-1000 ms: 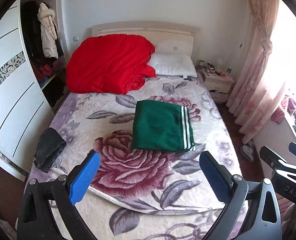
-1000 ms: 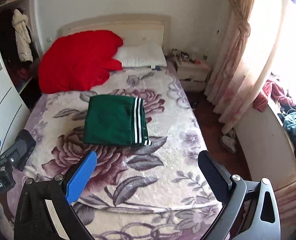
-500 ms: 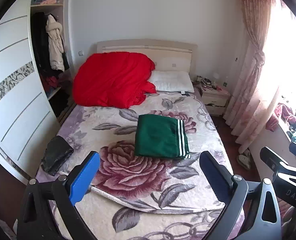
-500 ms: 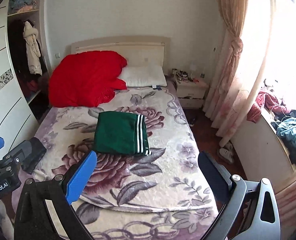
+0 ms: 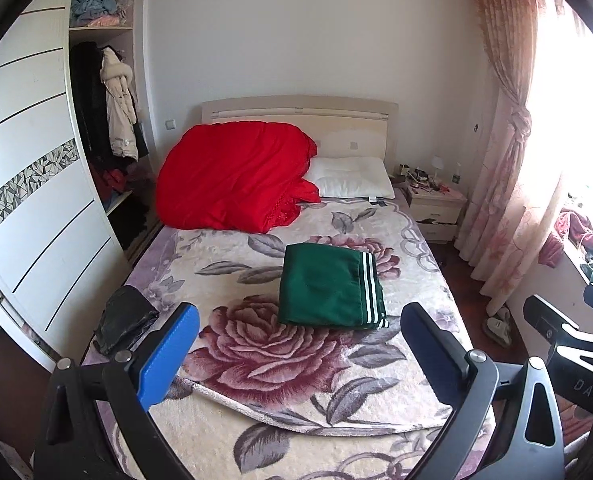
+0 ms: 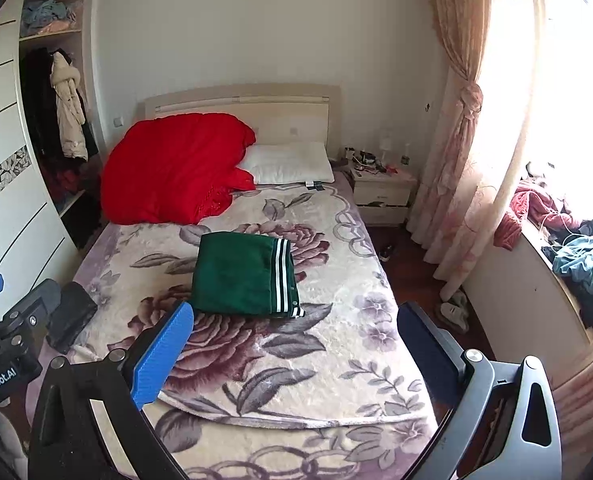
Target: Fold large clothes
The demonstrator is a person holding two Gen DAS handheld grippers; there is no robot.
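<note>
A green garment with white stripes (image 5: 328, 286) (image 6: 244, 274) lies folded into a neat rectangle in the middle of the bed's floral blanket (image 5: 280, 364) (image 6: 336, 344). My left gripper (image 5: 296, 336) hovers open over the foot of the bed, well short of the garment, nothing between its blue-padded fingers. My right gripper (image 6: 294, 336) is open too and empty, held back near the bed's foot. Each gripper's body shows at the edge of the other's view.
A red quilt (image 5: 232, 176) and a white pillow (image 5: 350, 178) lie at the headboard. A dark folded item (image 5: 124, 318) sits at the bed's left edge. Wardrobe (image 5: 36, 184) on the left; nightstand (image 5: 436, 204), curtain (image 5: 504, 168) and a cluttered window ledge (image 6: 568, 248) on the right.
Both grippers have pulled back and up from the bed, so the folded green garment looks smaller and farther away. The garment itself has not moved.
</note>
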